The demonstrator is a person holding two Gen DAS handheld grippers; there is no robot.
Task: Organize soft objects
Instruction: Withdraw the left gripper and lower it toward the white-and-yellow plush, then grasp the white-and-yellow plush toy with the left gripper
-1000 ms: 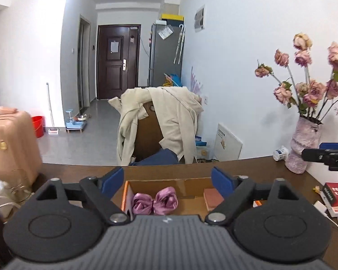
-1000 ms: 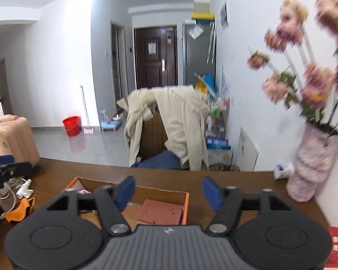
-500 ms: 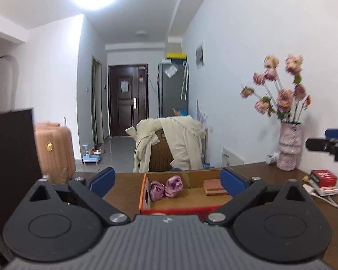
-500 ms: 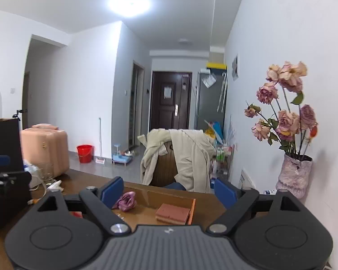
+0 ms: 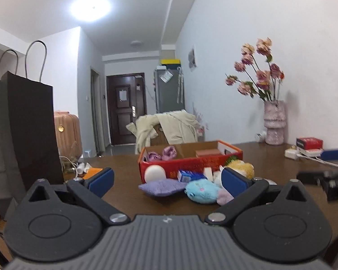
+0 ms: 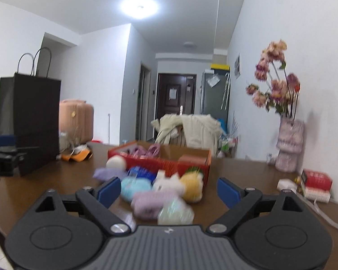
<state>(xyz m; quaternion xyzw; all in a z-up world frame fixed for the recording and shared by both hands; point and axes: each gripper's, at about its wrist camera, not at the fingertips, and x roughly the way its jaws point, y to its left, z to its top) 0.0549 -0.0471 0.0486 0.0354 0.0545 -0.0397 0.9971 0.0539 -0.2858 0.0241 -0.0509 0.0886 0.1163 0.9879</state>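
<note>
Two grippers over one brown table (image 5: 128,168), both pointing roughly level toward the far door.

Largest on table: black paper bag (image 5: 22,130), upright at far left edge, handles up. Pink vase (image 5: 274,122) with dried roses against right wall.

Red cardboard box (image 5: 191,163) near table centre, open top. Inside: two purple fabric roses (image 5: 162,154) at left end, a pinkish-brown block (image 5: 208,152) toward right end.

Soft objects heaped on table just in front of box, touching or nearly touching one another: purple cushion (image 5: 163,186) lying flat, light blue plush (image 5: 201,191) beside it, yellow plush (image 5: 242,168) against box's right front corner, white ball (image 5: 155,173) against box's left front corner. Small blue-and-white carton (image 5: 187,176) between ball and yellow plush. In right wrist view, blurred: lilac plush (image 6: 153,202) and pale green item (image 6: 174,211) nearest the camera; identity of green item not clear.

Left gripper (image 5: 166,178): released, jaws spread wide, just been opening; cushion and blue plush seen between blue pads, pads not pressing on either.

Right gripper (image 6: 169,190): released, jaws wide, just been opening; lilac plush, blue plush and yellow plush within the gap, no contact with pads.

Small items at right edge: red box (image 5: 309,143) on white power strip (image 5: 304,151), cable trailing off.
</note>
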